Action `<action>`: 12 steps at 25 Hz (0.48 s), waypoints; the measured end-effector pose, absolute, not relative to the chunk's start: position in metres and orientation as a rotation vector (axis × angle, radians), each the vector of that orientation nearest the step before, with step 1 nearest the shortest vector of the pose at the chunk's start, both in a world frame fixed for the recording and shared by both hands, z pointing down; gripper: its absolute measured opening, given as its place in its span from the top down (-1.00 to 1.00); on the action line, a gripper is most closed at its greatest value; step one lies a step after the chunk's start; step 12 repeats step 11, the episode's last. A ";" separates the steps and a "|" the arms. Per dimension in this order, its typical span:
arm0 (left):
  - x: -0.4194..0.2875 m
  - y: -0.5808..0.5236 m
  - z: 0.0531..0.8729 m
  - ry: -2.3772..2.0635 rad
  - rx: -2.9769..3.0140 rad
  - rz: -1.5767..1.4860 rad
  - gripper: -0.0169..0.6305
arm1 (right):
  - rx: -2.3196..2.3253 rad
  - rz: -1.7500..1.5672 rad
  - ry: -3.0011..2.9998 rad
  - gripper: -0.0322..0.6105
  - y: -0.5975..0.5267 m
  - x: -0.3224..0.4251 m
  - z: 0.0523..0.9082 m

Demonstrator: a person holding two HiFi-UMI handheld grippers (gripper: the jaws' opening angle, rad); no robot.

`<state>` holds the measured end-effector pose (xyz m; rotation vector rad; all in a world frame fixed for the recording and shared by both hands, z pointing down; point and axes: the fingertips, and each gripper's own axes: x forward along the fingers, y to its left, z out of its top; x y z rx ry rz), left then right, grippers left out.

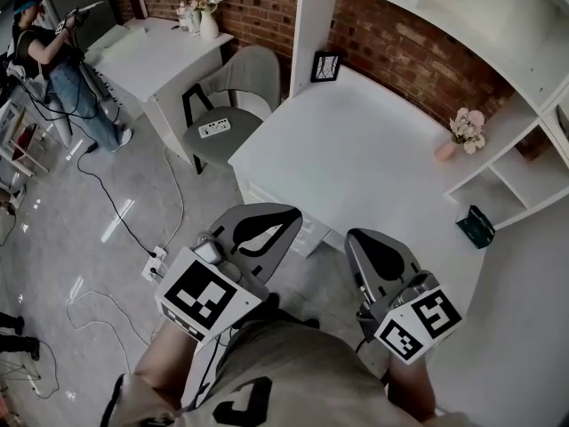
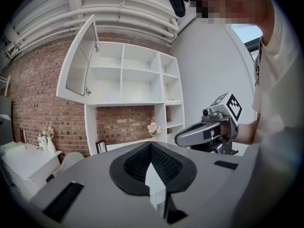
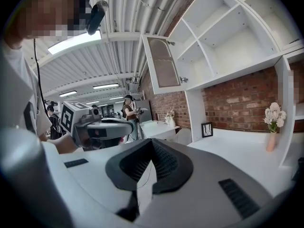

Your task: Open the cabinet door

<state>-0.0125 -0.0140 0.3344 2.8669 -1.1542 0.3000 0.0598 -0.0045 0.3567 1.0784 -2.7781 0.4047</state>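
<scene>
- The white shelf unit (image 2: 137, 75) stands against the brick wall, with its desk top (image 1: 356, 158) running out toward the person. This puts the upper compartments high and well apart from both tools.
- The cabinet door (image 2: 78, 61) hangs at the unit's upper left corner. It is swung wide on its hinges and stands out from the open-fronted shelves, so the compartment behind it is bare to view. By how it lies, the opening looks done.
- The left gripper (image 2: 151, 151) is held low near the person's waist, pointing roughly level toward the shelves. Its jaws are pressed together with nothing between them. This reads as a rest pose rather than a reach.
- The right gripper (image 3: 152, 146) sits beside it at much the same height. Its jaws also meet and are empty, and it is well apart from the door's small knob.
- A flower vase (image 1: 462, 132) and a picture frame (image 1: 325, 66) stand back against the wall, which leaves the desk's front free.
</scene>
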 end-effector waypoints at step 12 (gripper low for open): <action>-0.004 -0.013 0.332 -1.159 2.867 0.327 0.90 | 1.095 0.408 -2.789 0.83 -0.005 0.069 0.353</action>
